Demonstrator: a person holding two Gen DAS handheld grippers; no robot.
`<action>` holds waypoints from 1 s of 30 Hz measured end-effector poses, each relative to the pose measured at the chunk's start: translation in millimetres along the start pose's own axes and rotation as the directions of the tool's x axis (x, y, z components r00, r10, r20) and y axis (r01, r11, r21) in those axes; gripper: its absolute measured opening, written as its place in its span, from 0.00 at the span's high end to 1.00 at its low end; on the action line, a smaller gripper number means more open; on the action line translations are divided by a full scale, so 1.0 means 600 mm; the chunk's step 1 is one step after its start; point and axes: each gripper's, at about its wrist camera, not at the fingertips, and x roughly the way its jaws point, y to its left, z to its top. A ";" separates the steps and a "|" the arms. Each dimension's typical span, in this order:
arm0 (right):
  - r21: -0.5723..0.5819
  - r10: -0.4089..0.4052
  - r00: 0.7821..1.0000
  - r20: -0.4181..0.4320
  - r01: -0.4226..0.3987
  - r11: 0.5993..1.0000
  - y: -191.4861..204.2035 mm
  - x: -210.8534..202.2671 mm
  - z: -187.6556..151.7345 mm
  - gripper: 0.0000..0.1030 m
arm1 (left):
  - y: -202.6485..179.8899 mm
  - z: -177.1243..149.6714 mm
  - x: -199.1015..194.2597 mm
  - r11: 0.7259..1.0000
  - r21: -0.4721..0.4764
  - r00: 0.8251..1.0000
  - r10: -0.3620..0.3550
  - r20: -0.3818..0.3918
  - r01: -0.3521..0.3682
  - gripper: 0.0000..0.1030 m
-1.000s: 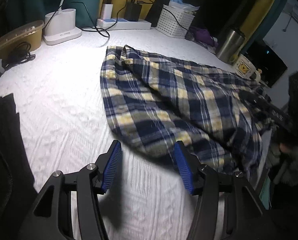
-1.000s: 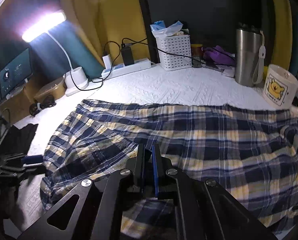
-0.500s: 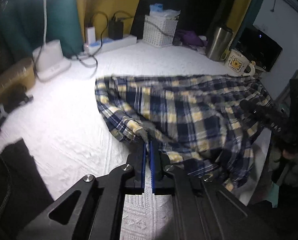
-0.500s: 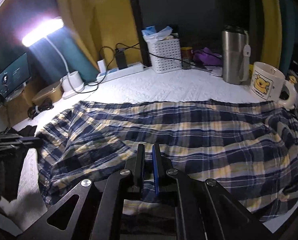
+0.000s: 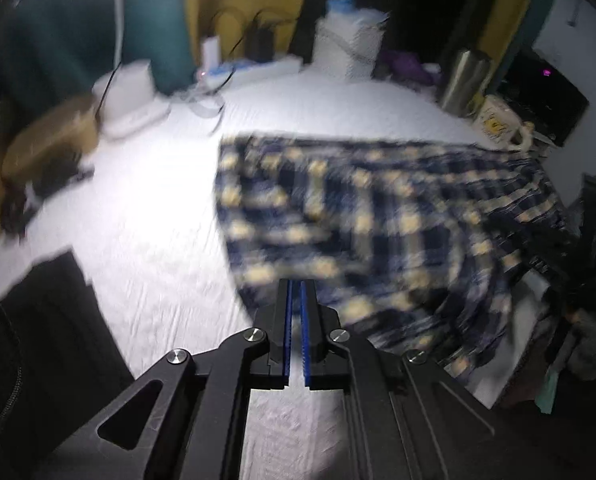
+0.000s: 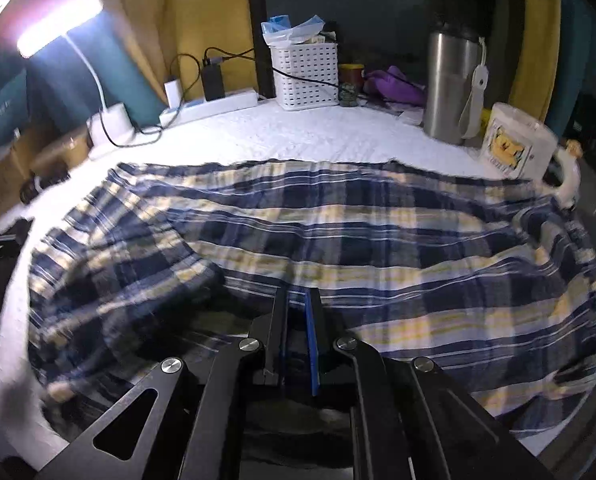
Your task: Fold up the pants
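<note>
The blue, yellow and white plaid pants (image 5: 378, 216) lie spread across the white quilted surface (image 5: 145, 232); this view is blurred by motion. My left gripper (image 5: 295, 286) is shut, and its blue pads pinch the near left edge of the pants, which is drawn up towards them. In the right wrist view the pants (image 6: 358, 232) stretch from left to right, with a raised fold at the left. My right gripper (image 6: 298, 294) is shut on the near edge of the fabric, which hides the pad tips.
Along the back stand a white basket (image 6: 304, 76), a steel tumbler (image 6: 450, 88), a white mug (image 6: 514, 148), a power strip (image 6: 213, 106) with chargers and a lamp base (image 6: 111, 128). A black cloth (image 5: 45, 320) lies at the near left.
The left gripper went from open over the pants' edge to shut on it, then rose with the fabric. The pants' left end has lifted and shifted. The right gripper stays shut on the cloth.
</note>
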 end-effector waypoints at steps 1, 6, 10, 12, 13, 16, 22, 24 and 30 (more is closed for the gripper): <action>-0.019 -0.027 1.000 0.002 0.027 0.999 0.000 -0.002 -0.001 0.92 | 0.008 -0.007 0.005 1.000 -0.024 1.000 -0.008 -0.009 0.008 0.97; -0.041 -0.068 0.997 0.032 0.069 0.997 -0.012 -0.023 0.000 0.91 | 0.058 -0.038 0.033 0.988 -0.154 1.000 -0.024 -0.008 0.023 0.48; -0.042 -0.008 0.999 0.036 0.010 0.999 -0.019 -0.042 -0.005 0.91 | 0.077 -0.043 0.042 0.968 -0.225 0.993 -0.102 0.062 0.114 0.39; -0.029 0.025 0.999 0.022 -0.024 0.999 -0.022 -0.043 -0.011 0.90 | 0.075 -0.035 0.048 0.965 -0.215 0.987 -0.135 0.081 0.150 0.39; -0.022 0.032 0.999 0.011 -0.032 0.999 -0.024 -0.042 -0.015 0.90 | 0.072 -0.032 0.053 0.964 -0.208 0.985 -0.151 0.081 0.165 0.39; -0.033 0.008 1.000 -0.013 -0.008 0.999 -0.025 -0.039 -0.027 0.89 | 0.051 -0.023 0.063 0.970 -0.152 0.981 -0.181 0.073 0.190 0.48; -0.105 -0.085 0.995 -0.054 0.079 0.991 -0.022 -0.025 -0.044 0.88 | 0.007 -0.015 0.054 0.993 -0.037 0.994 -0.110 0.009 0.110 0.96; -0.156 -0.128 0.991 -0.039 0.120 0.980 -0.013 -0.023 -0.047 0.84 | 0.006 -0.008 0.035 0.998 -0.043 0.998 -0.054 0.038 0.056 0.97; -0.226 -0.363 0.930 0.050 0.365 0.903 -0.022 -0.017 -0.050 0.00 | -0.011 0.010 -0.016 0.999 -0.044 0.998 0.006 0.066 -0.003 0.98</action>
